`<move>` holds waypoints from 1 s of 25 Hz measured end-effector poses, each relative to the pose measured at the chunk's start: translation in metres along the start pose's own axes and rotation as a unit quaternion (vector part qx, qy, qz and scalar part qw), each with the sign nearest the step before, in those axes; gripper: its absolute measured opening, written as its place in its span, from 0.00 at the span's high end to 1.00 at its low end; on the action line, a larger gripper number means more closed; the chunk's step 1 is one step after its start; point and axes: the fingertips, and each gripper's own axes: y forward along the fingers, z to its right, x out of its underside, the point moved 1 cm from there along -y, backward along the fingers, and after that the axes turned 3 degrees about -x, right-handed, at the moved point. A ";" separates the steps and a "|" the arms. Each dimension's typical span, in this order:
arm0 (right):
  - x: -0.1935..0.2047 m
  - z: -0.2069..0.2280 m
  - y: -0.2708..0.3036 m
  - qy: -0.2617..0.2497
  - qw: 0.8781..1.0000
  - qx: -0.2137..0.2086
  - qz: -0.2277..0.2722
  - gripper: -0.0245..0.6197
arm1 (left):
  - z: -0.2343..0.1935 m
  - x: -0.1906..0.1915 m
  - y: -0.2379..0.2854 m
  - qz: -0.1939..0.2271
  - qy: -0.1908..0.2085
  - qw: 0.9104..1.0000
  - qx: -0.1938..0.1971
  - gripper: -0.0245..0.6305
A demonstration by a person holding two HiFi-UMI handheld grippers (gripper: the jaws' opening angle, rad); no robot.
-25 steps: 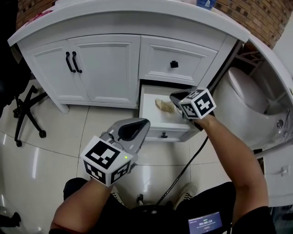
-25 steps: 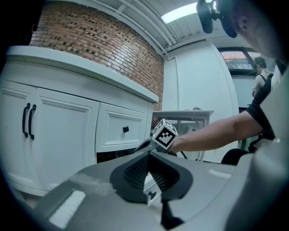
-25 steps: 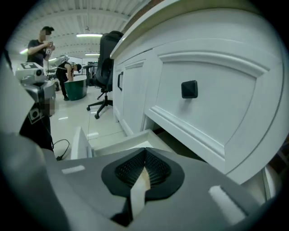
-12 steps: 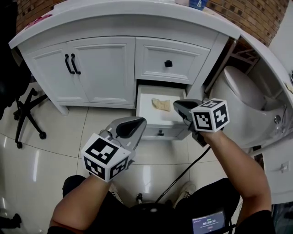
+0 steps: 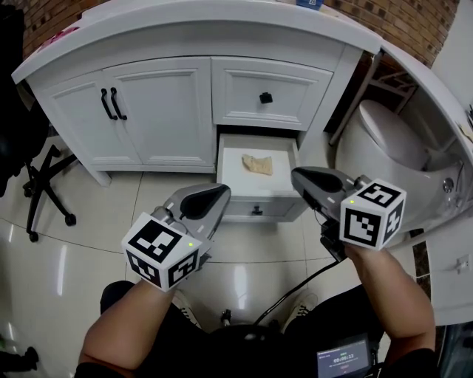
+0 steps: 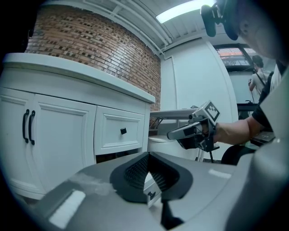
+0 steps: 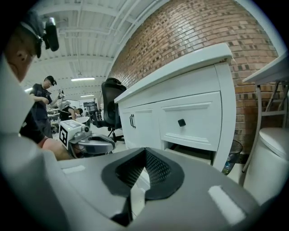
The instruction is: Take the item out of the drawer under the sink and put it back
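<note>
bright overhead ceiling light, floor glare, strong fisheye edge distortion

Brick wall (image 5: 403, 18), glossy tiled floor (image 5: 89, 221), black office chair (image 7: 110, 101)

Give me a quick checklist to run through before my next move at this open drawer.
1. Bottom drawer pulled open: ok.
2. Tan crumpled item lying inside it, uncovered: ok.
3. Right claw empty, jaws together: ok.
4. Left claw empty, jaws together: ok.
5. Drawer knob unblocked: ok.
6. Back of the drawer free of other things: cannot tell.
</note>
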 end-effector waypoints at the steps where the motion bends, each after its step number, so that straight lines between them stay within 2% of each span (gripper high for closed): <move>1: 0.000 -0.002 -0.004 -0.007 1.000 0.004 0.009 0.95 | 0.001 -0.002 -0.001 0.004 -0.003 1.000 0.002 0.96; 4: 0.006 -0.003 -0.010 -0.023 0.999 0.017 0.021 0.95 | 0.001 -0.006 -0.003 0.014 -0.006 1.000 0.002 0.96; 12: 0.025 0.003 -0.018 -0.020 0.999 0.030 0.012 0.95 | -0.004 -0.006 0.000 0.014 0.000 1.000 -0.008 0.96; 18: 0.022 -0.006 -0.027 -0.036 0.999 0.030 0.020 0.95 | 0.002 -0.003 0.004 0.005 0.013 1.000 -0.004 0.96; 25: 0.026 -0.017 -0.034 -0.022 0.999 0.016 0.021 0.95 | 0.011 -0.007 0.001 0.008 0.017 1.000 0.000 0.96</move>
